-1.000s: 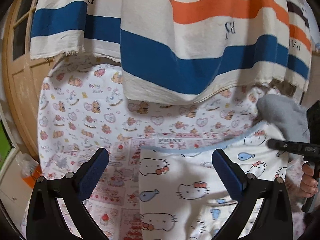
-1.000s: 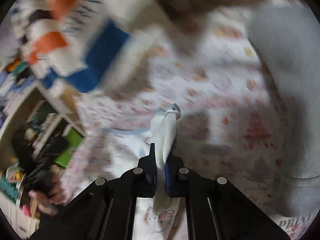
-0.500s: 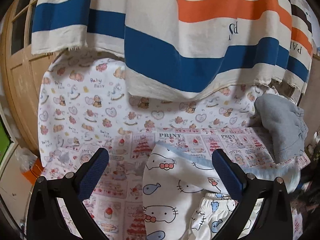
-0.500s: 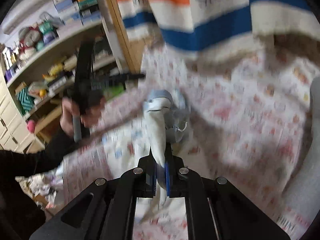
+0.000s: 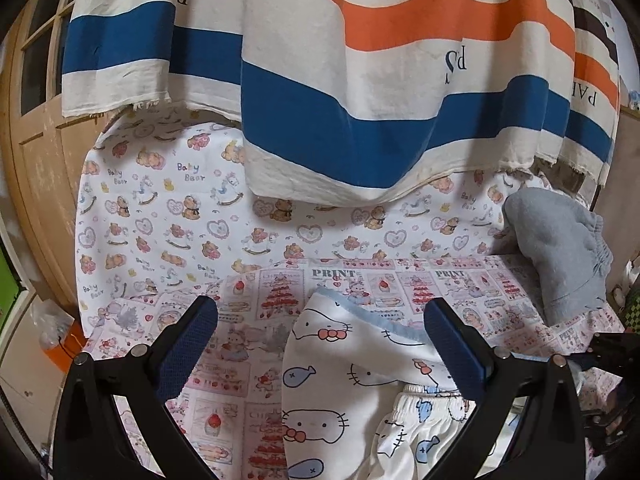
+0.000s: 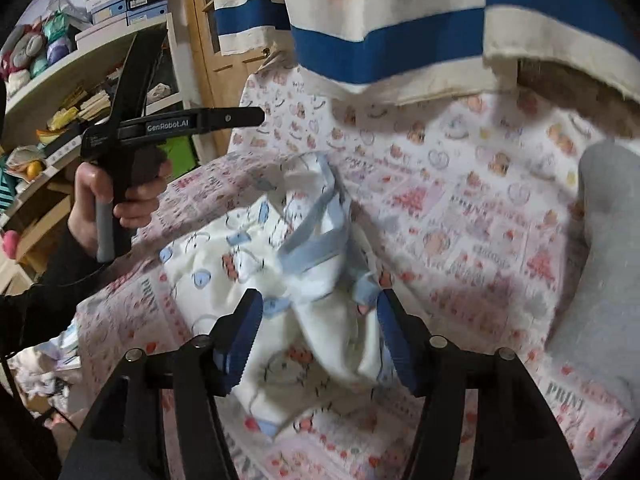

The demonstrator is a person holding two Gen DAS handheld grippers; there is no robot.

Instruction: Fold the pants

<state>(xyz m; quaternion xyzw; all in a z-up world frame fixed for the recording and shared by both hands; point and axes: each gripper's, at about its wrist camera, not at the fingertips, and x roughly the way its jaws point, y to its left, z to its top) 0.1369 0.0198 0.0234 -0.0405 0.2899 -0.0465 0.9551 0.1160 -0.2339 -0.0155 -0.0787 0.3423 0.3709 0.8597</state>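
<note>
The right gripper (image 6: 318,334) was letting go, its jaws opening around the blue-trimmed end of the cartoon-print pants (image 6: 304,280), which lay folded over on themselves on the patterned cloth (image 6: 460,208) covering the table. The left gripper (image 5: 320,344) hung spread wide above the same pants (image 5: 344,380), gripping nothing, so one fold looked just laid down and released. The right-hand view was blurred, so whether the fabric had fully slipped off the pads was hard to tell; the next move probably called for smoothing the layers or taking a fresh edge for another fold.
</note>
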